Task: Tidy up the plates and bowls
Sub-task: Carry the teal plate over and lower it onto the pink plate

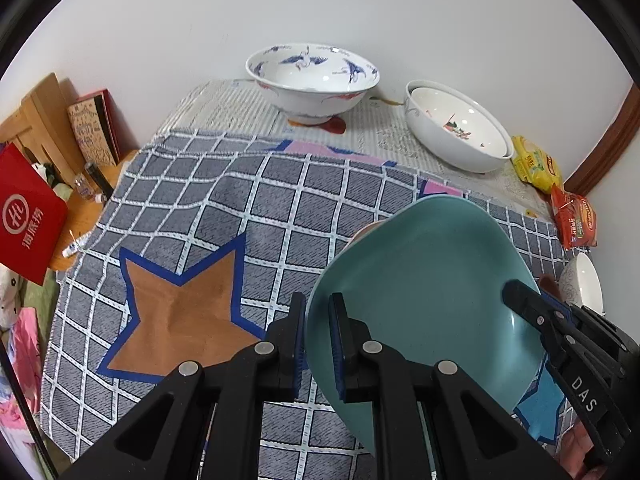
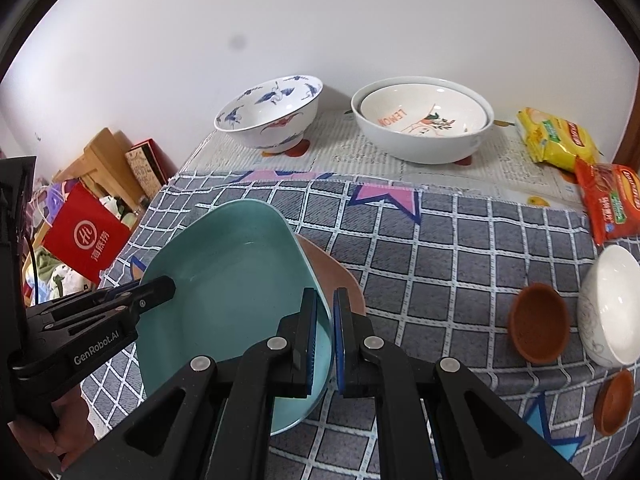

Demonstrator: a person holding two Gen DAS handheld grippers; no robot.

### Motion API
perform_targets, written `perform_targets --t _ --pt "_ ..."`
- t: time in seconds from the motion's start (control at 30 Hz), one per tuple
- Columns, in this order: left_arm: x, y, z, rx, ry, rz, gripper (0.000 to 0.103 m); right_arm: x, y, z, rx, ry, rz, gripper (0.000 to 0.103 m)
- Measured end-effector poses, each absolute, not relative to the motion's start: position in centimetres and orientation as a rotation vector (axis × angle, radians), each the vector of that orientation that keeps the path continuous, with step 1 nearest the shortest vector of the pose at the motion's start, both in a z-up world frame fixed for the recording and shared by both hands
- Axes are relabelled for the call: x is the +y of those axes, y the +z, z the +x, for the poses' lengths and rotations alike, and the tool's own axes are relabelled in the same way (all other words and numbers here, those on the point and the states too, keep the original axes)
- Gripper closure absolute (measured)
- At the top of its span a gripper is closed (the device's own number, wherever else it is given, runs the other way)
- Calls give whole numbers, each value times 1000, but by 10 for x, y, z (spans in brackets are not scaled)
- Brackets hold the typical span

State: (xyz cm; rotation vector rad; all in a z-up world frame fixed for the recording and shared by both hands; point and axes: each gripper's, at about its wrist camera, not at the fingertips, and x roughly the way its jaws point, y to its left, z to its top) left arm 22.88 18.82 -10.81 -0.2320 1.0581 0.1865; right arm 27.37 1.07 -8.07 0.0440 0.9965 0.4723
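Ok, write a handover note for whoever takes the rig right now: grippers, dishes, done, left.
Left gripper: shut on the teal plate rim.
Right gripper: shut on its opposite rim; plate tilted above a brown plate.
Against the wall: crane bowl; two nested white bowls, done.
Left: set teal plate down; small white bowl and two brown cups loose at right.

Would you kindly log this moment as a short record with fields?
held item: teal plate, tilted above the checked cloth
left gripper: shut on the plate's rim
right gripper: shut on the opposite rim
under plate: brown plate, partly hidden
back of table: crane bowl; white bowl with a lemon bowl nested inside
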Motion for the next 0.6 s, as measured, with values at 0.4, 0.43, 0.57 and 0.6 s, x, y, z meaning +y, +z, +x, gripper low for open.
perform_targets --t 0.4,0.43,0.57,0.6 --pt "191 -132 239 1096 177 -255 91 15 -107 292 1036 517 9 95" --pt "191 -133 240 1100 176 -255 91 14 -109 293 1040 520 6 95" --pt "189 -138 242 1101 181 -246 91 13 -112 297 1037 536 -15 95" --pt "189 -138 242 1102 184 -244 91 14 -113 297 1036 540 -23 95"
